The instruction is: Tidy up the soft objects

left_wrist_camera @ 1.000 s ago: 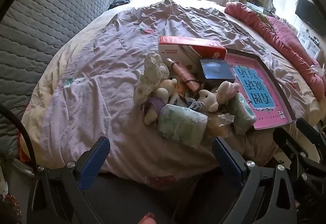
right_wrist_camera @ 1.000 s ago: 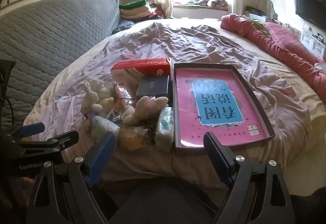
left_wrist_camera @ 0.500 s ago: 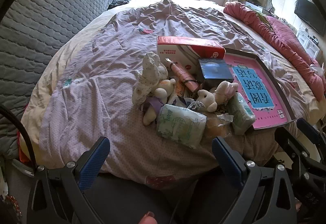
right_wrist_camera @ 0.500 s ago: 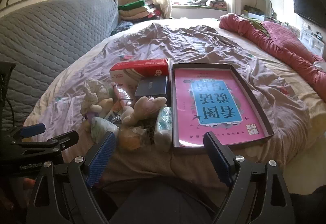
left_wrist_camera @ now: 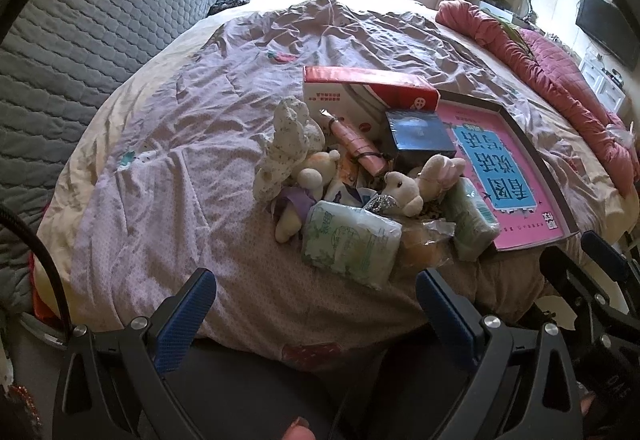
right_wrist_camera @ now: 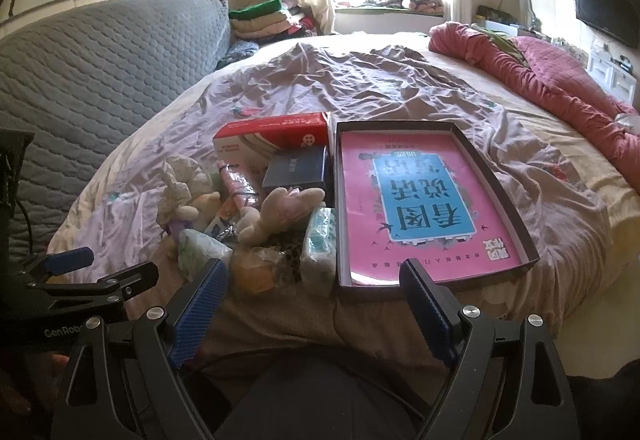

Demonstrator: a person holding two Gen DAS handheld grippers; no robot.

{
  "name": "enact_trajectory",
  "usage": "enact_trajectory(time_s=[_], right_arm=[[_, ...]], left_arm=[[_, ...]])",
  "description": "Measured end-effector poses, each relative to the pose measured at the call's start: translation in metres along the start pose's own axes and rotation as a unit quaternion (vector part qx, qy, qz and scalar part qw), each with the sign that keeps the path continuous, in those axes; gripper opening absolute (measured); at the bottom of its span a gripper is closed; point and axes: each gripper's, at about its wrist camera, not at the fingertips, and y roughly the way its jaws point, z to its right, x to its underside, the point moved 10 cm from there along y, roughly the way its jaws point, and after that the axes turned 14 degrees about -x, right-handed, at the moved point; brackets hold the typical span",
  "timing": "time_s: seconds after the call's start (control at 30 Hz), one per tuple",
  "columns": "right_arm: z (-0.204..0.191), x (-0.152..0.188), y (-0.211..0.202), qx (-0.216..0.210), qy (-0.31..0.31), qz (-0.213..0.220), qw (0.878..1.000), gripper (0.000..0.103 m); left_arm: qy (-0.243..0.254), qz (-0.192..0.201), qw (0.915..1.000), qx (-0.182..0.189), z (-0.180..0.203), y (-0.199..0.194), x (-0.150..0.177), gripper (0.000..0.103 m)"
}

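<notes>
Two grippers, both spread wide and empty, held off the near edge of the bed (left_wrist_camera: 168, 168). We see nothing between the fingers of the left gripper (left_wrist_camera: 316, 304) or the right gripper (right_wrist_camera: 314, 304); neither touches the pile.

Left to right across the pile at the bed's near edge, as we read it:
- spotted white plush (left_wrist_camera: 286, 144), upright, leftmost.
- cream bear (left_wrist_camera: 316, 170) leaning on it, a purple plush (left_wrist_camera: 294, 206) just below.
- green-print tissue pack (left_wrist_camera: 350, 242), nearest us, lying flat, touching the purple plush.
- pink roll (left_wrist_camera: 360, 146) with a black band, tilted, behind the bears, resting against the red box (left_wrist_camera: 368, 88).
- orange item in a clear bag (left_wrist_camera: 426, 246), right of the tissue pack, touching it.
- pink-eared bunny (left_wrist_camera: 424, 182) on top of the heap, head to the left.
- dark blue box (left_wrist_camera: 418, 132) behind the bunny, against the red box.
- second tissue pack (left_wrist_camera: 470, 222), on edge, against the tray's left wall.
- tray (right_wrist_camera: 496, 176) rightmost: dark rim, a pink and blue printed sheet flat inside, no soft items in it.

Right wrist view shows the left gripper's arm at the lower left, well left of the pile. Far side: grey quilted headboard (right_wrist_camera: 100, 60) left, red quilt (right_wrist_camera: 552, 80) bunched along the right edge.
</notes>
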Motion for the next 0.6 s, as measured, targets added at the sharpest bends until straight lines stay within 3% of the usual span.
enact_trajectory(time_s=[0.6], right_arm=[[0.0048, 0.0028, -0.0003, 0.001, 0.018, -0.001, 1.000, 0.088]], left_arm=[[0.001, -0.022, 0.9993, 0.032, 0.0089, 0.0086, 0.0047, 0.101]])
